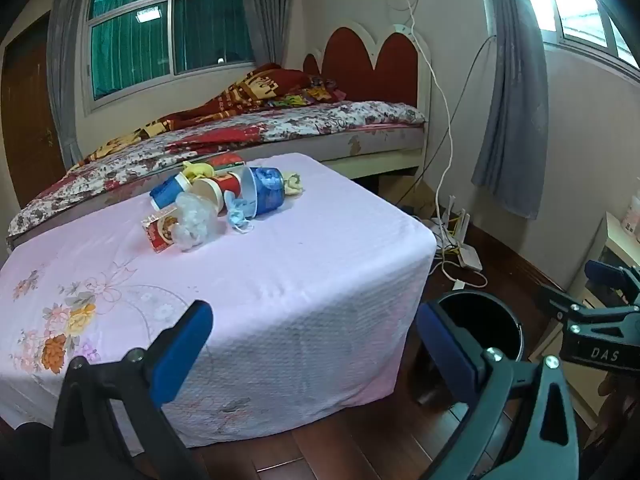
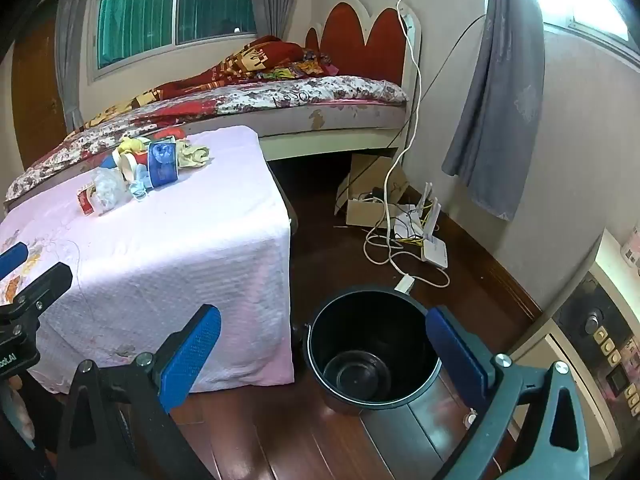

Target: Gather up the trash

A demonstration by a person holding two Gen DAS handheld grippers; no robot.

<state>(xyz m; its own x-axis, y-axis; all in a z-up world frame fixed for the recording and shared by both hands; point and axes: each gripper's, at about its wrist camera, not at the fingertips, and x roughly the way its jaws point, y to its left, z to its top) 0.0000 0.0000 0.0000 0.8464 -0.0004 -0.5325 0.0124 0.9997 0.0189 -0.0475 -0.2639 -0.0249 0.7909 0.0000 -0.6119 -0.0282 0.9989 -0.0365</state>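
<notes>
A heap of trash lies at the far side of the pink-clothed table (image 1: 288, 280): a large blue cup (image 1: 269, 192) on its side, a smaller blue cup (image 1: 167, 193), a red cup (image 1: 229, 185), a clear plastic bag (image 1: 196, 221), a red carton (image 1: 160, 233), a blue face mask (image 1: 238, 222) and yellow crumpled paper (image 1: 196, 169). My left gripper (image 1: 314, 320) hangs open before the table's near edge, far from the heap. A black bin (image 2: 384, 320) stands on the floor right of the table. My right gripper (image 2: 324, 320) is open above it, holding nothing.
A bed (image 1: 280, 128) with floral bedding runs behind the table. Cables, a white router (image 2: 434, 246) and a cardboard box (image 2: 368, 208) lie on the wooden floor near the wall. A cabinet with a dial and switches (image 2: 592, 328) stands at the right. A grey curtain (image 2: 496, 92) hangs above.
</notes>
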